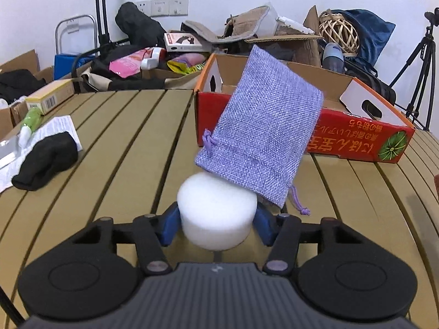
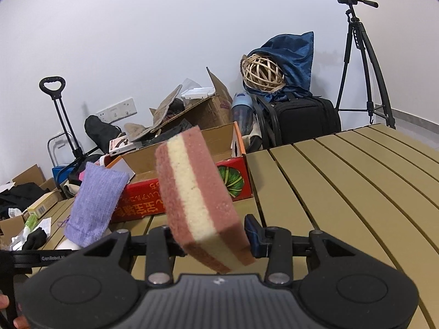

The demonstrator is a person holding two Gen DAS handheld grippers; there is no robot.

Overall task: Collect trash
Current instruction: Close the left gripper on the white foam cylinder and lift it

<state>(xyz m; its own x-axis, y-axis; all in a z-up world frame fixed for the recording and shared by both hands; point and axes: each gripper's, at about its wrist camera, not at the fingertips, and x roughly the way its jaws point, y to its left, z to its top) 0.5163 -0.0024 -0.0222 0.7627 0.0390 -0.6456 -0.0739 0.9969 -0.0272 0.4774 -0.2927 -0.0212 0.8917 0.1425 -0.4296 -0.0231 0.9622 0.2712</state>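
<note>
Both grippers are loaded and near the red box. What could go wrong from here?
1. The purple pouch seems pinched together with the white foam puck in the left gripper; the two may shift or drop apart on release.
2. The striped sponge sits tilted in the right gripper and may twist free.
3. Both loads head for the same red box, so the grippers could collide.

The box stands on the table, toward its far edge. A pouch hangs before the box, above a foam puck. A glove lies on paper at the table's left.
</note>
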